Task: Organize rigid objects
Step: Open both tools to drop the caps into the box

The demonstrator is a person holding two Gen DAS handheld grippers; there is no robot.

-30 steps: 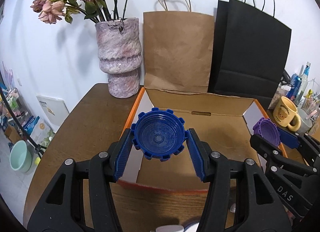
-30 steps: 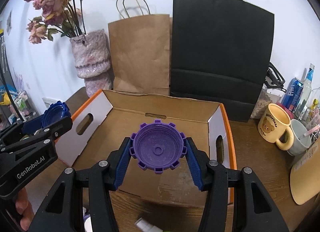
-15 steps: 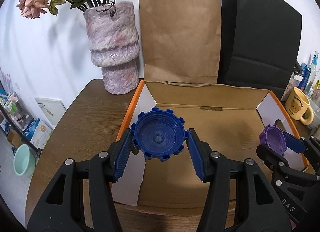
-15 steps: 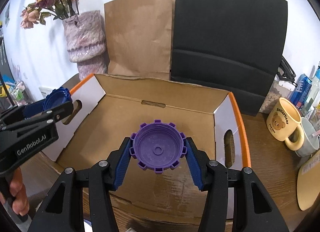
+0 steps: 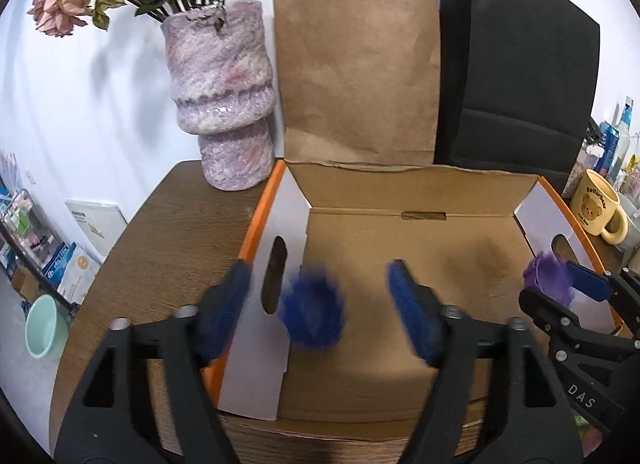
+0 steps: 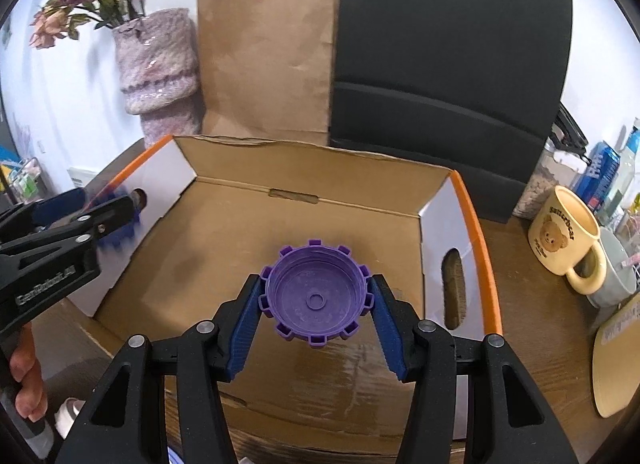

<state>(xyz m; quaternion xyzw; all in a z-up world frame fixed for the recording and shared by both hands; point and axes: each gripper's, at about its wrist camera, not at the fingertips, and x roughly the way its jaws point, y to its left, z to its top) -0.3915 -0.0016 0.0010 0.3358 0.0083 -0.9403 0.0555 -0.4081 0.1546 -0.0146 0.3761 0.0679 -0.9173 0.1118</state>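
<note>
- My left gripper (image 5: 320, 300) was opening; its blurred blue cap (image 5: 313, 317) hung free between the fingers over the cardboard box (image 5: 420, 328).
- Only my right view showed the purple cap (image 6: 316, 296) sharply, right gripper (image 6: 316, 304) fingers parting beside it.

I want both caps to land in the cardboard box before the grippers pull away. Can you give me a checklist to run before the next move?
1. Left gripper jaws opening, blue cap free of its pads: ok, blurred as if dropping.
2. Blue cap over the cardboard box floor: ok, near the left wall.
3. Right gripper jaws opening, purple cap released: cannot tell, it sits between the pads.
4. Purple cap over the box floor: ok.
5. Box floor bare where the caps would land: ok.
</note>
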